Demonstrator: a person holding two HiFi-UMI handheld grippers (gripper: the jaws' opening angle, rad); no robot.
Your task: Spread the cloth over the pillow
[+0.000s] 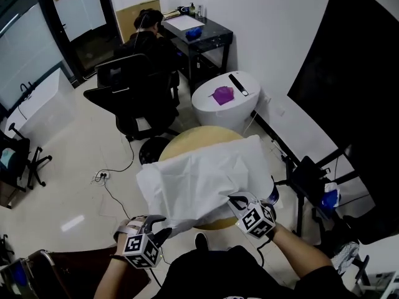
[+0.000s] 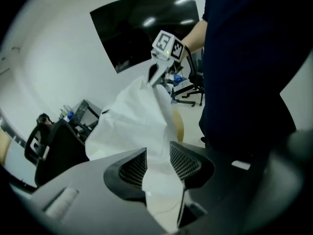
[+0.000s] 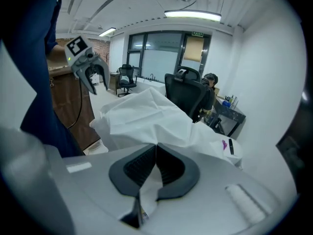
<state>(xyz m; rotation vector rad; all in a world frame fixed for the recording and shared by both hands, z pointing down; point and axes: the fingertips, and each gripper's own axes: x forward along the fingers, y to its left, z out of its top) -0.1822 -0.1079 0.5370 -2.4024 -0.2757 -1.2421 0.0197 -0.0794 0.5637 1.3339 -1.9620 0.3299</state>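
Note:
A white cloth (image 1: 199,179) lies crumpled over a round tan pillow (image 1: 187,141), whose far rim and near edge still show. My right gripper (image 1: 240,202) is shut on the cloth's near right edge, and in the right gripper view the fabric is pinched between its closed pads (image 3: 155,163). My left gripper (image 1: 161,232) is at the near left corner. Its jaws stand apart (image 2: 158,163) with the cloth (image 2: 132,121) running loosely between the pads. Each gripper shows in the other's view: the right gripper (image 2: 155,76), and the left gripper (image 3: 96,84) with its jaws spread.
A person sits in a black office chair (image 1: 134,92) at a black desk (image 1: 202,36) beyond the pillow. A white round stand (image 1: 224,98) carries a purple object and a black remote. A black frame (image 1: 312,179) stands at the right. A cable (image 1: 112,173) runs across the floor.

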